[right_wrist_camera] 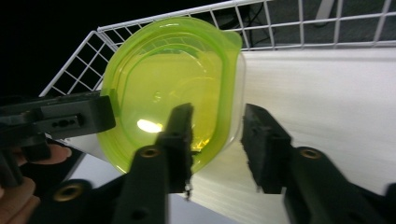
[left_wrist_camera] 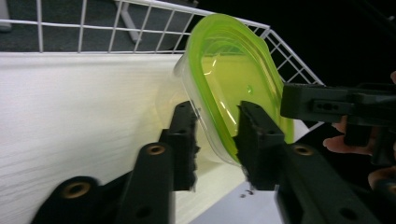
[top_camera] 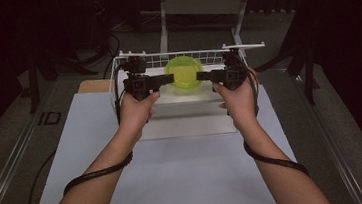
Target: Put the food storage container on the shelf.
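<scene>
A clear tub with a lime-green lid [top_camera: 184, 71] is held tilted above the white wire basket [top_camera: 155, 60], its lid facing the person. My left gripper [top_camera: 169, 78] comes in from the left and my right gripper [top_camera: 200, 75] from the right. In the left gripper view the tub [left_wrist_camera: 233, 70] has its rim pinched in my left gripper [left_wrist_camera: 217, 109], one jaw on the clear wall and one on the lid. In the right gripper view my right gripper [right_wrist_camera: 215, 112] straddles the tub's [right_wrist_camera: 163, 84] opposite edge, with a gap at the outer jaw.
The basket's wire walls [left_wrist_camera: 93, 28] [right_wrist_camera: 303, 23] rise behind and beside the tub, over a white ribbed floor [left_wrist_camera: 70, 116]. The basket stands at the far end of a pale table [top_camera: 176, 178]. A wooden block [top_camera: 92, 85] lies at the basket's left. Dark floor and stands surround the table.
</scene>
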{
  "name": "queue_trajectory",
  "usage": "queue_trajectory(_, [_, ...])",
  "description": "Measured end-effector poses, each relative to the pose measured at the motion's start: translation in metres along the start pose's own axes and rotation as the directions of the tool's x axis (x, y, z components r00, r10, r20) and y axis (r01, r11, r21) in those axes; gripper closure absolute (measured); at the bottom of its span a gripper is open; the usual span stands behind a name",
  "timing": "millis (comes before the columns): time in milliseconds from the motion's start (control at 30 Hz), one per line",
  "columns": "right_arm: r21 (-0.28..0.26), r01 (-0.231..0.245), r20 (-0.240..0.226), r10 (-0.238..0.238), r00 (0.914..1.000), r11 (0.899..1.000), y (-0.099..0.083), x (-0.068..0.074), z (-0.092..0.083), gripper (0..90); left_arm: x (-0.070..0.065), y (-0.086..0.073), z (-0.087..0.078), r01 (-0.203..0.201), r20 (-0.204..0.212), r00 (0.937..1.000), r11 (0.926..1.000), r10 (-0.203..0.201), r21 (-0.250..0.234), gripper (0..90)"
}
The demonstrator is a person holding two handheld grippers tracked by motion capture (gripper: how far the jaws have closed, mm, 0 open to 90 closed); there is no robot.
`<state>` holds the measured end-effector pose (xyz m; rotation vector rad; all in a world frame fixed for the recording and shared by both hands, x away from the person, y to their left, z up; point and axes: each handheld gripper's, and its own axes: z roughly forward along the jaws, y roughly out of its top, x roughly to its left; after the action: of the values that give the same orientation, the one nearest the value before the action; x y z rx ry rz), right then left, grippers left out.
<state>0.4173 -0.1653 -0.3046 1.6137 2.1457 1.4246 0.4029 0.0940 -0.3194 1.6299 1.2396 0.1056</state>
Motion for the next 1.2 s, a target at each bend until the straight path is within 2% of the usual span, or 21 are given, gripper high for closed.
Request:
queue_trajectory(67, [0.008, -0.003, -0.004, 0.003, 1.0000, 1.000, 0.000, 0.000, 0.002, 58.9, 0.001, 0.000, 0.000, -0.001, -0.010, 1.0000, 1.0000, 0.001, -0.007, 59.7])
queue_trajectory(133, [-0.001, -0.012, -0.005, 0.012, 0.9999, 1.000, 0.001, 0.001, 0.004, 56.7, 0.002, 0.003, 0.002, 0.003, -0.031, 0.9995, 1.0000, -0.003, 0.007, 56.8])
queue_trajectory(233, [-0.011, -0.021, -0.015, 0.021, 0.9997, 1.000, 0.003, 0.002, 0.004, 55.7, 0.003, 0.006, 0.001, -0.001, -0.054, 0.9986, 1.0000, 0.001, -0.009, 52.4])
queue_trajectory(333, [-0.004, -0.024, -0.029, 0.024, 0.9993, 1.000, 0.003, 0.003, 0.004, 54.0, 0.004, 0.007, 0.000, -0.010, -0.062, 0.9981, 0.9998, 0.009, -0.017, 49.7])
queue_trajectory(400, [-0.007, -0.015, -0.026, 0.015, 0.9995, 1.000, 0.003, 0.002, 0.003, 53.8, 0.006, 0.007, -0.002, -0.004, -0.048, 0.9988, 0.9995, 0.003, -0.030, 47.8])
queue_trajectory(467, [-0.013, -0.024, -0.045, 0.024, 0.9987, 1.000, 0.002, 0.001, 0.002, 51.6, 0.008, 0.007, -0.003, 0.007, -0.035, 0.9994, 0.9995, -0.008, -0.031, 44.3])
queue_trajectory(533, [-0.020, -0.027, -0.056, 0.026, 0.9981, 0.999, 0.001, 0.001, 0.000, 49.9, 0.008, 0.006, -0.005, 0.001, -0.048, 0.9989, 0.9993, -0.003, -0.036, 43.1])
queue_trajectory(633, [-0.032, 0.003, -0.063, -0.005, 0.9980, 0.999, -0.002, 0.004, -0.004, 46.8, 0.006, 0.004, -0.008, -0.024, -0.050, 0.9985, 0.9985, 0.022, -0.050, 41.8])
queue_trajectory(733, [-0.043, 0.037, -0.062, -0.039, 0.9973, 0.998, -0.005, 0.007, -0.009, 46.8, 0.003, 0.001, -0.014, -0.042, -0.030, 0.9987, 0.9963, 0.040, -0.075, 38.6])
queue_trajectory(800, [-0.053, 0.066, -0.058, -0.069, 0.9959, 0.996, -0.008, 0.008, -0.012, 44.2, 0.000, -0.003, -0.019, -0.075, -0.012, 0.9972, 0.9922, 0.074, -0.100, 36.1])
queue_trajectory(833, [-0.057, 0.081, -0.056, -0.084, 0.9949, 0.995, -0.009, 0.009, -0.013, 42.5, -0.001, -0.005, -0.021, -0.104, 0.004, 0.9944, 0.9888, 0.105, -0.107, 33.7])
queue_trajectory(867, [-0.057, 0.081, -0.056, -0.084, 0.9949, 0.995, -0.009, 0.009, -0.013, 42.5, -0.001, -0.005, -0.021, -0.104, 0.004, 0.9944, 0.9888, 0.105, -0.107, 27.1])
queue_trajectory(900, [-0.060, 0.093, -0.059, -0.096, 0.9936, 0.994, -0.010, 0.010, -0.013, 41.0, -0.003, -0.010, -0.024, -0.133, 0.029, 0.9901, 0.9845, 0.137, -0.114, 27.1])
queue_trajectory(933, [-0.081, 0.119, -0.064, -0.124, 0.9902, 0.990, -0.013, 0.011, -0.015, 34.1, -0.005, -0.012, -0.025, -0.141, 0.036, 0.9886, 0.9830, 0.146, -0.118, 24.6])
queue_trajectory(1000, [-0.089, 0.151, -0.069, -0.157, 0.9851, 0.985, -0.016, 0.012, -0.017, 30.3, -0.009, -0.019, -0.029, -0.173, 0.043, 0.9826, 0.9754, 0.181, -0.136, 23.5])
queue_trajectory(1100, [-0.125, 0.196, -0.086, -0.208, 0.9744, 0.973, -0.022, 0.014, -0.021, 23.7, -0.014, -0.028, -0.034, -0.220, 0.082, 0.9684, 0.9623, 0.235, -0.160, 16.3])
queue_trajectory(1167, [-0.150, 0.209, -0.099, -0.225, 0.9693, 0.966, -0.026, 0.015, -0.024, 21.4, -0.017, -0.033, -0.037, -0.233, 0.093, 0.9633, 0.9561, 0.252, -0.178, 14.3])
queue_trajectory(1200, [-0.153, 0.222, -0.098, -0.238, 0.9664, 0.963, -0.029, 0.016, -0.025, 21.3, -0.017, -0.036, -0.038, -0.240, 0.116, 0.9575, 0.9520, 0.264, -0.191, 10.2])
